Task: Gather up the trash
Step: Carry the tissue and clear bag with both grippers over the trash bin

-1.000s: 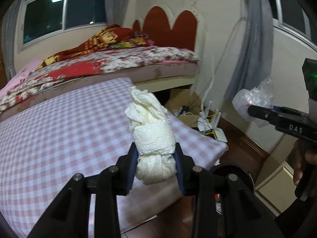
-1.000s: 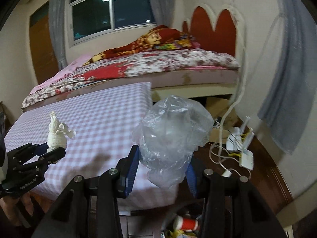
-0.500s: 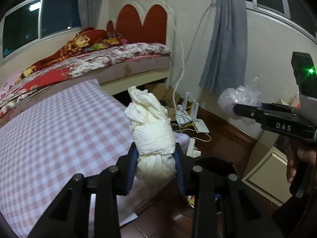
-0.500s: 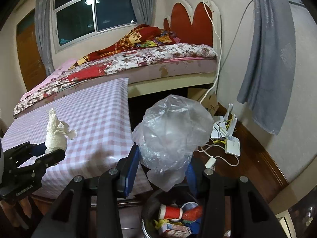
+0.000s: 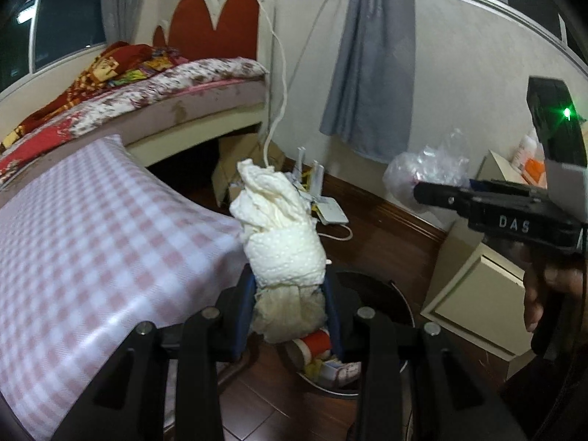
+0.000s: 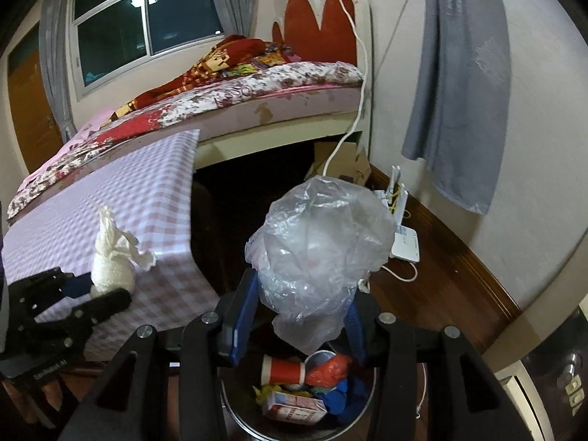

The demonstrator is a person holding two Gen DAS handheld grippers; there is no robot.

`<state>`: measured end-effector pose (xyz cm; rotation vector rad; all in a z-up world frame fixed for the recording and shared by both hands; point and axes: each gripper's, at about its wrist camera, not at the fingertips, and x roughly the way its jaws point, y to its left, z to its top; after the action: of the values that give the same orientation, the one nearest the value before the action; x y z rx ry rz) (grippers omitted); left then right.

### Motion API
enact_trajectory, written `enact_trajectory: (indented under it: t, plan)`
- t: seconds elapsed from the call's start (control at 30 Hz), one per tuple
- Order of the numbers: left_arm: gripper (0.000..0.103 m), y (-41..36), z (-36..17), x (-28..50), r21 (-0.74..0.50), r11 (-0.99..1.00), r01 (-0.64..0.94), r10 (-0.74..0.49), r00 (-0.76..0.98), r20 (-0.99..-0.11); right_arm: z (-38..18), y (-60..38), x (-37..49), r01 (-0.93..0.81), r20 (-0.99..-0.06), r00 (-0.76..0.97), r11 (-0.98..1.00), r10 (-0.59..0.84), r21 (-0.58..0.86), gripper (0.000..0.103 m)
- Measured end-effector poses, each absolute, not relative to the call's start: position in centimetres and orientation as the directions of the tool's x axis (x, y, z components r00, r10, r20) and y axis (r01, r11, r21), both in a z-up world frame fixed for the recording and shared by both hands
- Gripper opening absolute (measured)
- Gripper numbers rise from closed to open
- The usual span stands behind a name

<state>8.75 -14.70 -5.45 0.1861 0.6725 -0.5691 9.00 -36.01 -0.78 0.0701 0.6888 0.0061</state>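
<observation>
My left gripper (image 5: 288, 305) is shut on a crumpled white paper towel wad (image 5: 281, 235) and holds it in the air past the table's right edge. The wad also shows in the right wrist view (image 6: 112, 261). My right gripper (image 6: 299, 316) is shut on a crumpled clear plastic bag (image 6: 319, 253), which also shows in the left wrist view (image 5: 422, 172). A round trash bin (image 6: 349, 430) with trash inside stands on the floor right below both grippers; it shows in the left wrist view (image 5: 382, 294) too.
A table with a pink checked cloth (image 5: 92, 250) is to the left. A bed (image 6: 257, 88) stands behind it. A router and cables (image 6: 402, 235) lie on the wooden floor by the wall. A cream cabinet (image 5: 477, 294) stands to the right.
Both grippers have swung right, off the table and over the trash bin, each still holding its piece of trash. The bin has come into view below them.
</observation>
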Motion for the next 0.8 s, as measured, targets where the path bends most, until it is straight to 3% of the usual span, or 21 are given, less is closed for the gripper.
enact_trajectory:
  t: [0.47,0.8]
  plan:
    - [0.036,-18.9,-11.6,9.7,-0.053,0.768,0.638,-0.454,0.485,-0.748,-7.6,-37.8,9.5,0.003,-0.765,0.643,0.998,0.048,0.065,0.046]
    - [0.036,-19.6,-14.1,11.4,-0.109,0.784,0.611,-0.455,0.447,-0.77,-11.8,-38.2,11.4,-0.015,-0.817,0.573,0.998,0.065,0.069,0.046]
